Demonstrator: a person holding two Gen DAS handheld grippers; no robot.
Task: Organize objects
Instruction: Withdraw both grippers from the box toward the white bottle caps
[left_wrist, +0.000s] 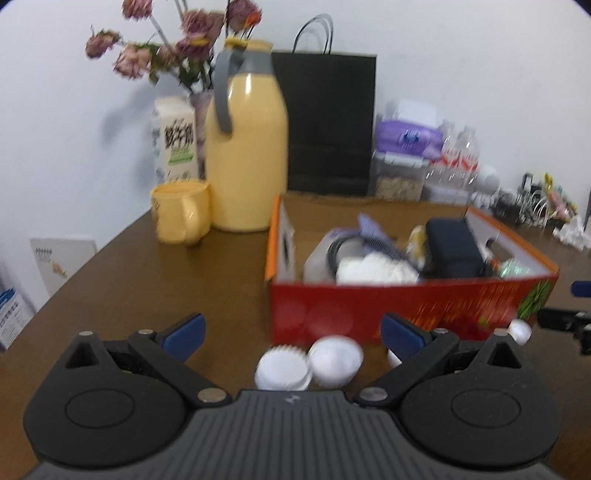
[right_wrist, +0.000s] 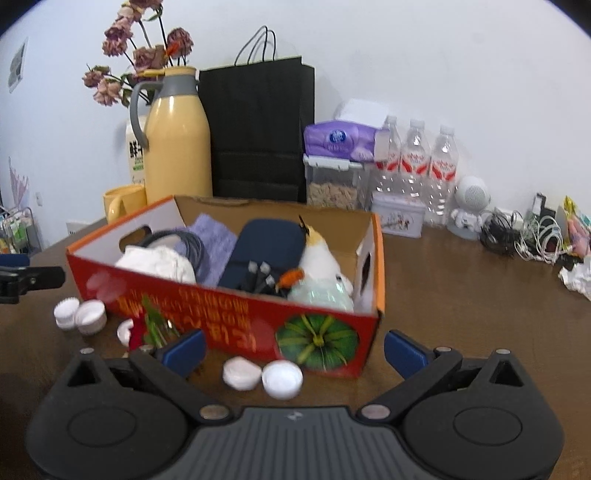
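A red cardboard box (left_wrist: 410, 306) (right_wrist: 229, 314) stands on the brown table, filled with a dark case, cloths, cables and a plush toy. Several white bottle caps lie in front of it. In the left wrist view two caps (left_wrist: 282, 367) (left_wrist: 335, 356) sit side by side between the spread fingers of my left gripper (left_wrist: 293, 334), which is open and holds nothing. In the right wrist view two other caps (right_wrist: 240, 373) (right_wrist: 282, 378) lie between the wide fingers of my right gripper (right_wrist: 295, 349), open and apart from them. More caps (right_wrist: 79, 314) lie further left.
A yellow thermos (left_wrist: 245, 147), yellow mug (left_wrist: 181, 212), milk carton (left_wrist: 173, 142), dried flowers and a black paper bag (left_wrist: 328, 122) stand behind the box. Tissues (right_wrist: 340, 140), a cereal container, water bottles (right_wrist: 413, 166), a small tin, a white speaker and tangled cables (right_wrist: 524, 236) line the back right.
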